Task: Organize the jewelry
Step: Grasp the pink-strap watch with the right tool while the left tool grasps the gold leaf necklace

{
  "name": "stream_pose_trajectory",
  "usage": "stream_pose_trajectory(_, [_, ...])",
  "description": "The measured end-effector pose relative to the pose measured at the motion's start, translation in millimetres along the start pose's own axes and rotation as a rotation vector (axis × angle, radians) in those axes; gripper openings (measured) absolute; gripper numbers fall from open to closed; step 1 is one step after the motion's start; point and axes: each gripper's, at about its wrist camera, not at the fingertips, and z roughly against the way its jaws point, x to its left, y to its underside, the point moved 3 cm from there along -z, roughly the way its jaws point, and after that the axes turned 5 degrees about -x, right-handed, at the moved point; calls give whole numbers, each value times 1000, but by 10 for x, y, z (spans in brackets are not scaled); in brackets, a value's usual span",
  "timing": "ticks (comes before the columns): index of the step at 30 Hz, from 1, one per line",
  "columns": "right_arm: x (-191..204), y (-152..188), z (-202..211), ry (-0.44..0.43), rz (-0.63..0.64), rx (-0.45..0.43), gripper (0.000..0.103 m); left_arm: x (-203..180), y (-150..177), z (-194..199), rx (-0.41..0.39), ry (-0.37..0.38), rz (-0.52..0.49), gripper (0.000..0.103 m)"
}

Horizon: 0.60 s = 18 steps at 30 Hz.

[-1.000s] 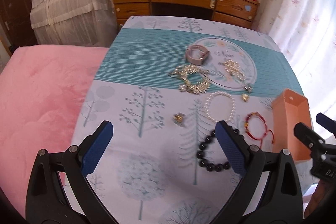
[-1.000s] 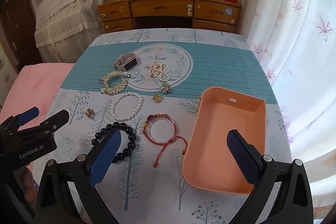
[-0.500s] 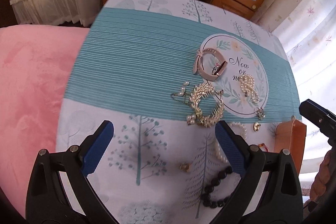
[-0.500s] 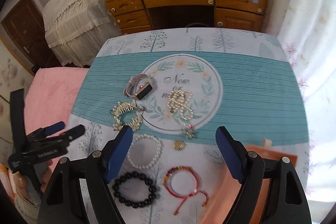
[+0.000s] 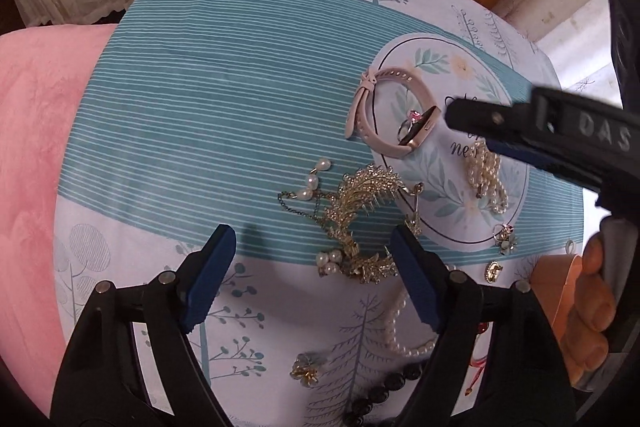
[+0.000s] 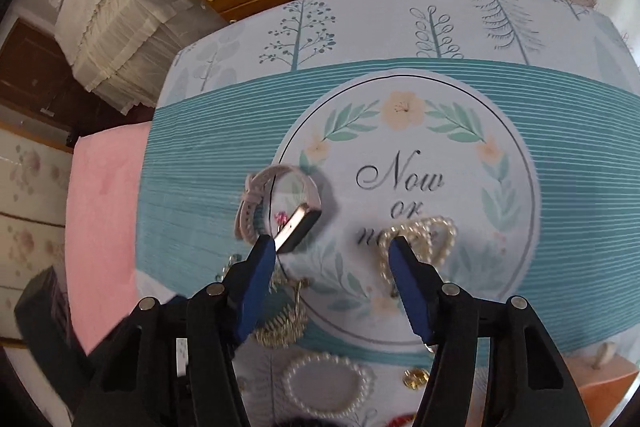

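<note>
Left wrist view: the left gripper (image 5: 310,269) stands wide open at lower centre, holding nothing, its 2 blue pads either side of a gold leaf brooch (image 5: 356,211) on the tablecloth (image 5: 208,99). A pink watch (image 5: 390,115) with a small ring (image 5: 412,119) beside its face lies right of centre. The right gripper (image 5: 452,117) reaches in from the right edge; its opening is unclear here.

Right wrist view: the right gripper (image 6: 332,259) is wide open and empty at lower centre, the watch (image 6: 280,207) just beyond its left pad, a pearl strand (image 6: 424,239) by its right pad. A pearl bracelet (image 6: 326,385) lies at the bottom.
</note>
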Motion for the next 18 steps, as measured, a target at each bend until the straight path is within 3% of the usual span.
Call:
stream_pose_trajectory(4, [133, -132, -228, 24, 37, -5, 56, -33, 9, -105, 39, -23, 1, 64])
stream_pose_trajectory(10, [261, -284, -533, 81, 96, 46, 33, -142, -21, -177, 40, -63, -19, 57])
stream_pose_trajectory(12, [306, -339, -600, 98, 112, 52, 20, -193, -24, -194, 29, -103, -50, 47])
stream_pose_trajectory(14, [361, -305, -604, 123, 138, 43, 10, -249, -17, -189, 15, -124, -88, 20])
stream_pose_trajectory(15, [375, -310, -629, 120, 146, 43, 9, -260, -19, -190, 14, -120, -92, 16])
stream_pose_trajectory(18, [366, -251, -570, 100, 135, 36, 6, -231, -11, -170, 22, -81, -74, 14])
